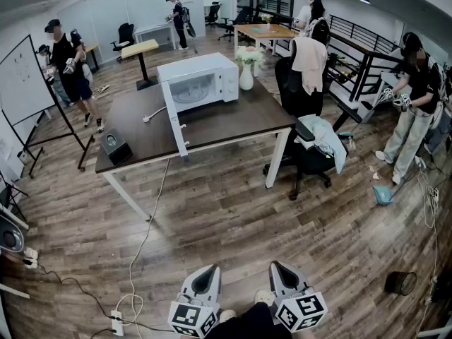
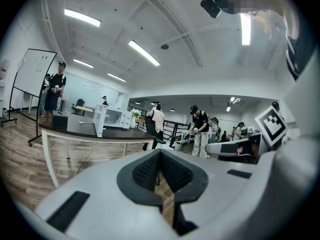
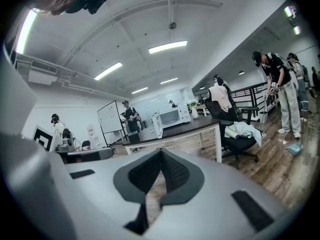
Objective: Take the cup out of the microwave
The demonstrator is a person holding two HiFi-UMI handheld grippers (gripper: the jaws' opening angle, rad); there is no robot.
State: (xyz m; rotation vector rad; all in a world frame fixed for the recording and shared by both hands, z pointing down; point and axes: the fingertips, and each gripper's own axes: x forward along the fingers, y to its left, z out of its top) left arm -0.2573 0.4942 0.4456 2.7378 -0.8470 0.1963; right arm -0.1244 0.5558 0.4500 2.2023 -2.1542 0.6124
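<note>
Approach seemed the step in hand: left gripper [image 1: 205, 280] and right gripper [image 1: 282, 277] hung well short of the surface [image 1: 233, 122], jaws closed and empty. On it the microwave [image 1: 201, 83] stood, door [image 1: 174, 115] open; no cup showed inside. Next likely needed: stepping closer, opening jaws.

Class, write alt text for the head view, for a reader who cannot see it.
A white microwave oven stands, door open, on a dark brown table with white legs. At the bottom edge, the left gripper and right gripper point toward it, both shut and empty. No cup can be made out inside the oven.
</note>
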